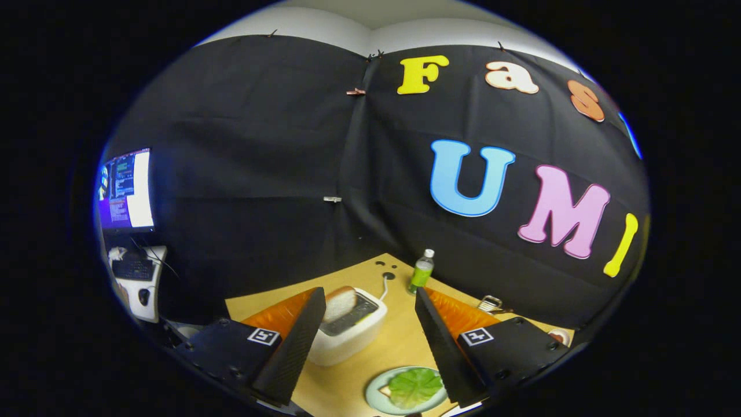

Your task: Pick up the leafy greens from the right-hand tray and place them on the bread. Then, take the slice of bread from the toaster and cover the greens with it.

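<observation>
gaping wide, the claw (367, 301) holds nothing above the toaster (347, 333).

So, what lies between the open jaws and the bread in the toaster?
Nothing: in the gripper view, the gripper stands open, and only bare table separates it from the toaster with the bread.

The gripper (367, 310) hangs with fingers spread wide, nothing between them, above a table (399, 341) that is bare in the gap. The toaster (347, 333), with bread (340, 303) sticking up from its slot, stands just ahead on the left; its cord runs back. A bottle (421, 272) stands far right, and a plate (376, 399) with greens (415, 387) lies near, below the right finger.
</observation>
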